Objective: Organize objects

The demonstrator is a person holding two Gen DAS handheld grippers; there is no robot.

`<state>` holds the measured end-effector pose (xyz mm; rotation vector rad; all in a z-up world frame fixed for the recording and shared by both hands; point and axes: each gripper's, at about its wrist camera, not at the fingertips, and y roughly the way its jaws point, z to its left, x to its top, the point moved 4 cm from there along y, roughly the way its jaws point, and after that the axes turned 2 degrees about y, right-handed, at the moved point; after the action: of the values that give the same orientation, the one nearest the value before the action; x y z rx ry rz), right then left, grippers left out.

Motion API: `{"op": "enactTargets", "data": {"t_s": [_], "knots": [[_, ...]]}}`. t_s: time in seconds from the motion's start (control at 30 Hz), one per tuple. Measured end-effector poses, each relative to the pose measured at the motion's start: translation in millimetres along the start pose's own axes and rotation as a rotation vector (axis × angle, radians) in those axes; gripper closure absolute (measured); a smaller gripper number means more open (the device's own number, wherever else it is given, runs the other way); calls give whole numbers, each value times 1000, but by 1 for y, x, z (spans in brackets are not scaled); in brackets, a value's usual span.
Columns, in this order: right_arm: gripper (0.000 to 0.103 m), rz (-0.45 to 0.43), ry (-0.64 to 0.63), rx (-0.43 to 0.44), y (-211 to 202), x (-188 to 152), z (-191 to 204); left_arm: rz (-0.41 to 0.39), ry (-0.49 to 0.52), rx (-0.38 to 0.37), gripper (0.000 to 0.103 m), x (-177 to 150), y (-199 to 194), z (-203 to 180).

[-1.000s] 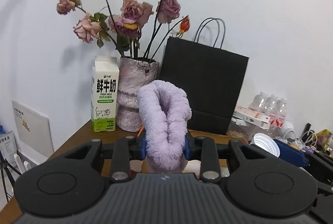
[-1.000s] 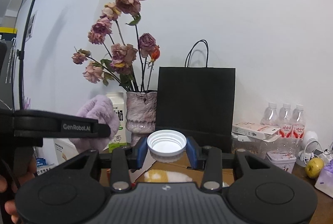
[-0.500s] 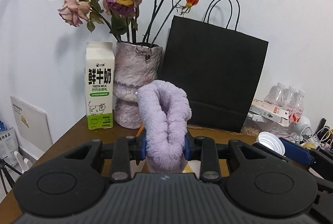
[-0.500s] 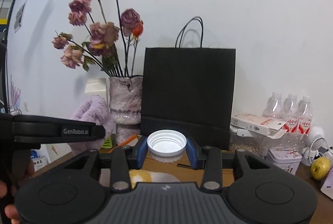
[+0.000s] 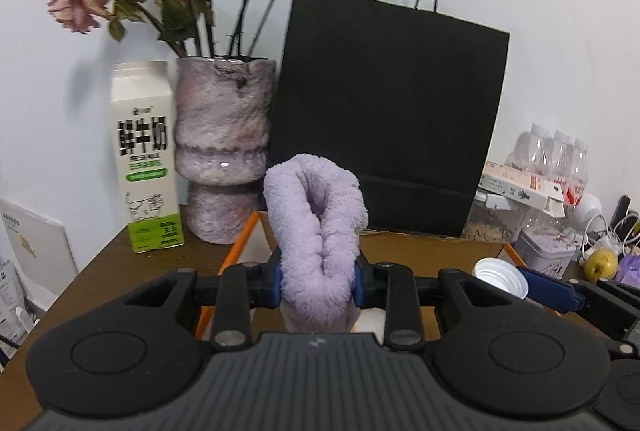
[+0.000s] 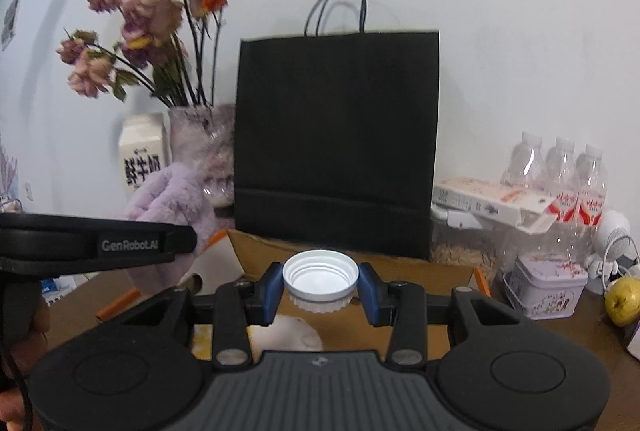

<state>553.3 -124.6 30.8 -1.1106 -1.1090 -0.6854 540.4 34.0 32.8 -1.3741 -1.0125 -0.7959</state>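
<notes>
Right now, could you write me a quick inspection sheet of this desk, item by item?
Surface: brown wooden table with an open cardboard box on it.
Job's things: fluffy purple cloth and white lid, both held above the box.
Clutter: milk carton, vase of dried roses, black paper bag, water bottles, tin, yellow-green fruit.
Grippers: left gripper clamped on the cloth; right gripper clamped on the lid.
Cables: white cords at the table's right end.
Surroundings: plain white wall behind.
</notes>
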Motion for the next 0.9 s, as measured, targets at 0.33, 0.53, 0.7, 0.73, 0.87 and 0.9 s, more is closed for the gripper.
{"op": "enactTargets", "data": {"t_s": [0.33,0.53,0.7,0.73,0.87,0.9], "knots": [[64,68,23,-44,27,-22,-13,44,63,-21,72,-12,25,-13],[64,91,45,-63,32,-27,-18,72,66,-18,69,-19,32,-13],[44,112,53,-71,35,-30,-20,48,70,-11,14,-17,29,-13],[23,111,52,-75,35,-30,-19,38,71,-4,0,-16,28,-13],[0,102,46,-89,33,-27,-18,11,70,6,0,-13,22,-13],[0,100,44,-92,33,-27,-17,10,69,6,0,-12,22,-13]]}}
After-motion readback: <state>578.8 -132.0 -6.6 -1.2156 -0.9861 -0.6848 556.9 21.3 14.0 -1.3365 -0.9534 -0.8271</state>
